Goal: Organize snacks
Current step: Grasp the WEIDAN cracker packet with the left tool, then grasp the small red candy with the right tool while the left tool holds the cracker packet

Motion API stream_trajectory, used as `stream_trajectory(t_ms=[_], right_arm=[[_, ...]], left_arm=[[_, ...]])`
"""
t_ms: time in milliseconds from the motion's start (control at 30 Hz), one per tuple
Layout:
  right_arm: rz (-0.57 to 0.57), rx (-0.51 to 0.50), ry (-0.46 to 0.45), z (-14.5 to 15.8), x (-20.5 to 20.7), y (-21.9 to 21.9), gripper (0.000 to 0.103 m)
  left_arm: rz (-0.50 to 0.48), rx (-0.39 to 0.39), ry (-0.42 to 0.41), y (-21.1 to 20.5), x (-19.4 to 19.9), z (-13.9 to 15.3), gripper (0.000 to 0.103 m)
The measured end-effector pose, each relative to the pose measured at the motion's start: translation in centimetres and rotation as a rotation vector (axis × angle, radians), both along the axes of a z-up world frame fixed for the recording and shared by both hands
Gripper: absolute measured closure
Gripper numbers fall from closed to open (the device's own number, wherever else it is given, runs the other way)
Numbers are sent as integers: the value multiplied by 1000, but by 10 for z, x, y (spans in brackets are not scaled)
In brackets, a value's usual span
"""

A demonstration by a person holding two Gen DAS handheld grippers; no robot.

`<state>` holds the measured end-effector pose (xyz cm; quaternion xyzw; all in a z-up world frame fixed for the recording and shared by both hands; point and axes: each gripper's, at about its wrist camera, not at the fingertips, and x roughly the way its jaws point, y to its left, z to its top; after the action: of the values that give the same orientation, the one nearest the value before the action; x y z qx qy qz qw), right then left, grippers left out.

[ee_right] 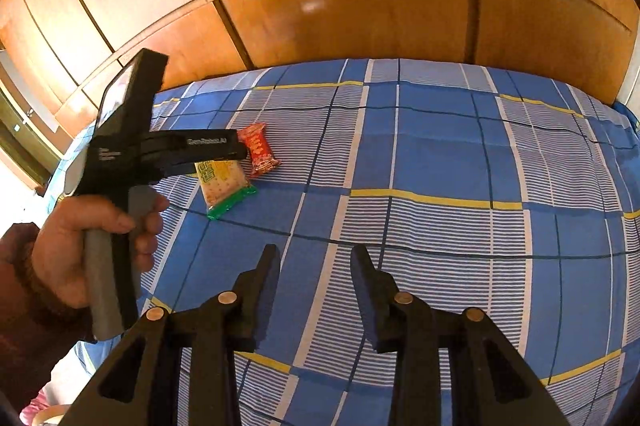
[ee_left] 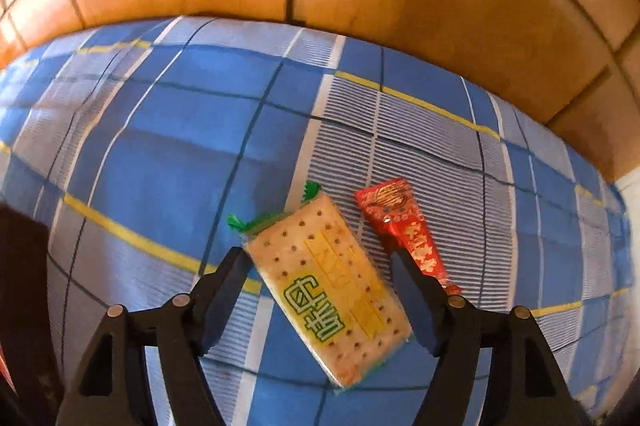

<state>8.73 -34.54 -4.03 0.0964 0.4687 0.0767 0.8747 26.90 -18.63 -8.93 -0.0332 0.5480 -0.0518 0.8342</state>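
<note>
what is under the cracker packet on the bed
The cracker packet lies flat on the blue plaid bedsheet, with the red snack packet beside it, not beneath. Whatever the packet itself covers cannot be seen.

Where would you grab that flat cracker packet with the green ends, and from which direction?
Across its two long edges, near the middle, coming down from above. The cracker packet lies flat on the checked bedspread, so only its thin sides offer purchase. The left gripper already straddles it, open. I would keep the fingers clear of the red packet lying close alongside.
</note>
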Motion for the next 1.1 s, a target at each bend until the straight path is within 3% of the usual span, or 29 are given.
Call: stream_trajectory(t_ms=[67, 167, 300, 467, 633, 900, 1100], right_arm=[[0, -3, -5, 1, -1, 0, 66], [5, -9, -14, 3, -2, 1, 66], [15, -27, -13, 2, -3, 4, 66], [22, -56, 8, -5, -2, 8, 66], [35, -71, 32, -15, -1, 12, 66], [84, -66, 40, -17, 5, 31, 66], [147, -77, -6, -7, 59, 73, 66]], left_arm=[[-32, 12, -32, 2, -10, 2, 47], [-91, 1, -42, 10, -29, 4, 56], [-152, -15, -51, 26, -74, 8, 56], [-232, 24, -111, 44, -142, 15, 56], [-293, 76, -158, 49, -190, 0, 56], [-304, 49, -246, 55, -205, -9, 56], [-305, 40, -286, 55, -209, -11, 56]])
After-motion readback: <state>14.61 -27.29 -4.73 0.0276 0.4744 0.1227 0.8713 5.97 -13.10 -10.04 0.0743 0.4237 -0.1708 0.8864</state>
